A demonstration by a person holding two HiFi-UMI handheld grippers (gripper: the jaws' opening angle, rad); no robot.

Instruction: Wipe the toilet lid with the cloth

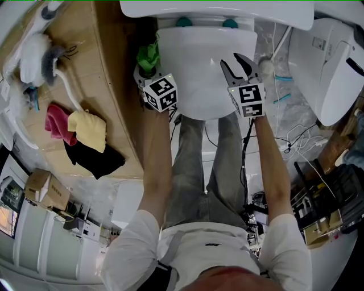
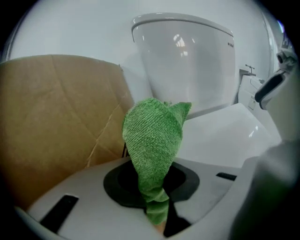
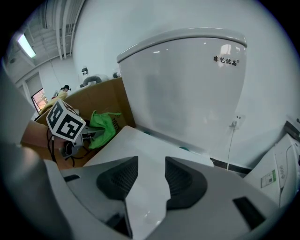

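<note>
Flanking toilet lid (image 1: 205, 68): cardboard (image 1: 91, 57), gripped cloth (image 1: 149, 55)

Cloth (image 2: 152, 140) in left claw (image 1: 147, 69), left of toilet lid (image 1: 199, 62); right claw (image 1: 232, 61) over it; tank (image 1: 216, 11) behind.

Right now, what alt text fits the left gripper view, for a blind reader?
The left gripper pinches a green cloth that stands up between its fingers. Behind are a white toilet tank and brown cardboard.
</note>
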